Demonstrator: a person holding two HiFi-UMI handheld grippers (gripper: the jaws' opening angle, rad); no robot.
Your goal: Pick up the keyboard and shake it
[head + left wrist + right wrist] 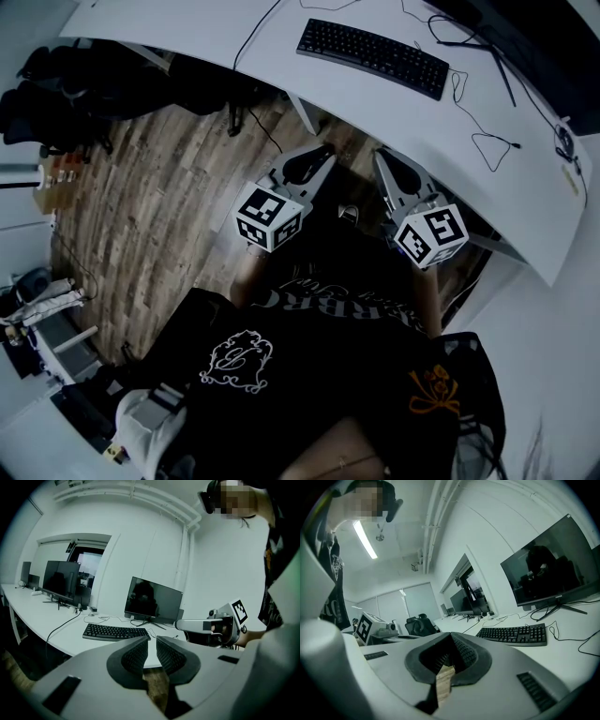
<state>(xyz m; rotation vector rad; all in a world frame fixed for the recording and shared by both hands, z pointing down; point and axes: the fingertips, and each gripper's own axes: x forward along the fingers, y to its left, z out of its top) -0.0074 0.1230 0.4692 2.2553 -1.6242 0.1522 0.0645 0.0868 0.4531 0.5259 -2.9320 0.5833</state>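
On the white desk (187,26) lies the keyboard (372,56).

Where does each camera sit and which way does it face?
Head view: on the person's head, looking steeply down at desk and keyboard; left gripper, right gripper and shirt show.
Left gripper view: on the left gripper, facing keyboard and monitor along its jaws; right gripper at right.
Right gripper view: on the right gripper, facing the keyboard; left gripper at left.
All three share the keyboard.
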